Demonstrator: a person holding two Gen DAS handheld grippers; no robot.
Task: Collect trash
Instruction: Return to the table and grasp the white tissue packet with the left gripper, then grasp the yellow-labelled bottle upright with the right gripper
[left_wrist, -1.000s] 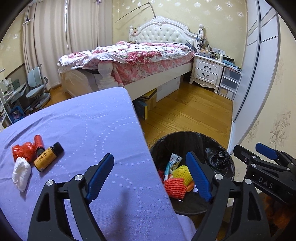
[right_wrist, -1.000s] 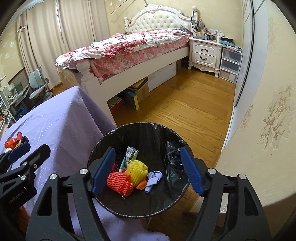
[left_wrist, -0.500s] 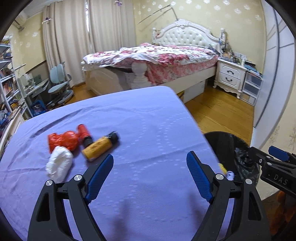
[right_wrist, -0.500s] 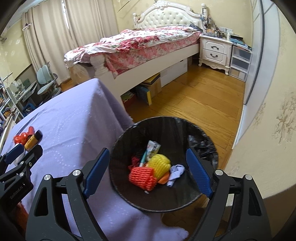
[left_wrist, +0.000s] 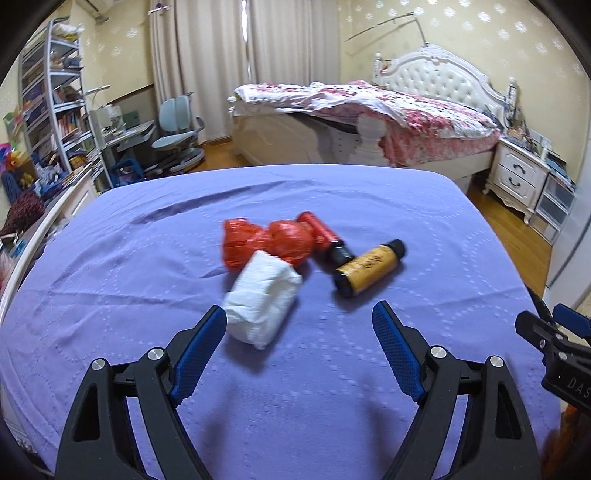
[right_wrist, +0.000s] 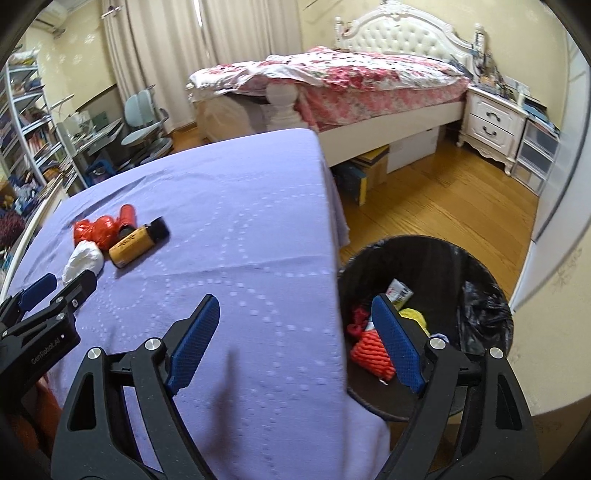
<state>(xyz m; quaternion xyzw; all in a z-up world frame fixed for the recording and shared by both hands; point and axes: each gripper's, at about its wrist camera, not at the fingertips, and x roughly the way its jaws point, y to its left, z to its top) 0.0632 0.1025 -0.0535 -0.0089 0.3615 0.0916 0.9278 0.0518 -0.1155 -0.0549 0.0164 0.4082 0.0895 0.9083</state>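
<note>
Tabletop: covered in a purple cloth with a dotted ring pattern, filling the near and middle ground under both my jaws.

Trash bin: round, lined with a black bag, standing on the wooden floor just off the tabletop's right edge. Inside it lie an orange foam net, a yellow foam net, a small printed packet and some red scraps. My right jaws partly hide the contents.

Left jaws: mine, spread wide with nothing between the blue pads, hanging above the cloth and pointing at the trash pile. The left pad sits just beside the near end of the tissue wad, though I cannot tell whether it touches.

Right jaws: mine, spread wide and empty; they have just been opening further. They straddle the tabletop's right edge, one pad over the cloth, the other over the bin.

White tissue wad: crumpled, nearest item of the pile, resting against the red bag.

Red plastic bag: scrunched, just beyond the wad, toward the tabletop's middle.

Yellow bottle: black cap, lying on its side to the right of the wad, cap pointing far right.

Red bottle: dark cap, lying on its side between the red bag and the yellow bottle, touching both.
</note>
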